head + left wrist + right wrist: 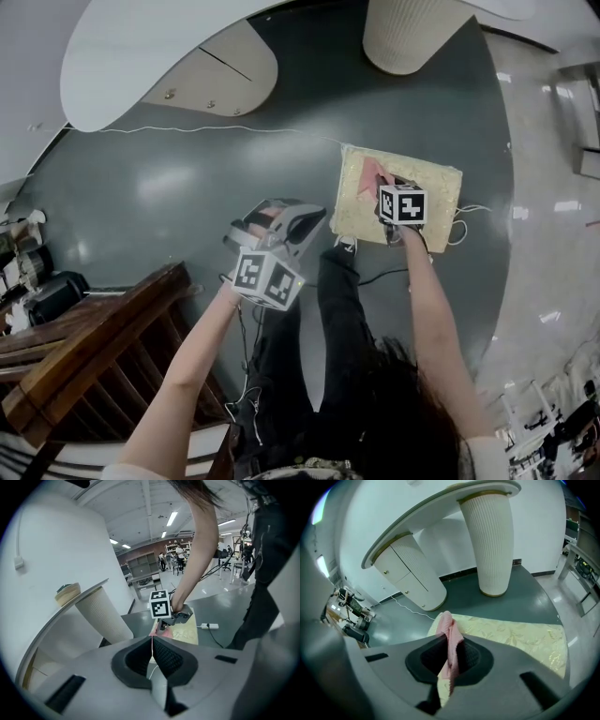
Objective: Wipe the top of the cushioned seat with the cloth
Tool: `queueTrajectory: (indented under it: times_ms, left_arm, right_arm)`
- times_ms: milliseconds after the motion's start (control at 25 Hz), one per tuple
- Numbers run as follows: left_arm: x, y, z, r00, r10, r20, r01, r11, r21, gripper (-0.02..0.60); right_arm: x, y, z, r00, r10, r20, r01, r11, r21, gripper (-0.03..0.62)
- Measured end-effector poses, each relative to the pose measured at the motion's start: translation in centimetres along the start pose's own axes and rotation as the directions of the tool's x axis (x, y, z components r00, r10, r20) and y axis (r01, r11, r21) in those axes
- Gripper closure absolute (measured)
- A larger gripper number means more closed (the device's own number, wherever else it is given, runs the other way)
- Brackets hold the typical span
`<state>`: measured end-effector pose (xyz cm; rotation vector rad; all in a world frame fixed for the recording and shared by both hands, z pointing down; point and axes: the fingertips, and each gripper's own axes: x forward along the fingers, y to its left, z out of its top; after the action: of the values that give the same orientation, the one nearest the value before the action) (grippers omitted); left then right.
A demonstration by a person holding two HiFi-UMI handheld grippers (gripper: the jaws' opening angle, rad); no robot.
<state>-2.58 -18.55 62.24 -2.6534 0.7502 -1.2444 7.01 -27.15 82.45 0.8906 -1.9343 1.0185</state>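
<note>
Cloth (450,637), pink, is pinched right between the jaws of the right hand-held gripper (450,657), which are clamped on it. A fold sticks out past the tips and a strip hangs back through the pads. From the head view, that bunched pink end sits on the top of the cushioned seat (436,192), over toward its left edge, with the marker cube just behind it. The seat itself is a pale yellow patterned square, low on the dark grey floor (178,187).

Over on the other side, the left hand-held gripper (152,660) is held off to the seat's left, above the floor and clear of the cushion. Its jaws are pressed together with nothing between them, and it faces the right one.

Beyond the seat stands a white ribbed pillar (490,541) under a curved white counter (141,56). A thin white cable (187,129) trails across the floor.
</note>
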Motion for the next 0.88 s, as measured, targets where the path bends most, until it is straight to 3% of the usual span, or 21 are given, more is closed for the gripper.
queueTrajectory:
  times_ms: [400,880]
  left_arm:
    - [2.8,-2.7,3.6,0.995,-0.087,0.039,0.085,0.995,0.042,0.575]
    - [5.2,-3.9,6.3,0.985,-0.162,0.066,0.155,0.983,0.093,0.575]
  right_arm:
    - [-5.2,-10.0,-3.0,0.989,-0.148,-0.003,0.147,0.984,0.101,0.585]
    - [-11.4,-20.5,-7.0,0.950,-0.309,-0.054,0.313,0.936,0.161,0.585]
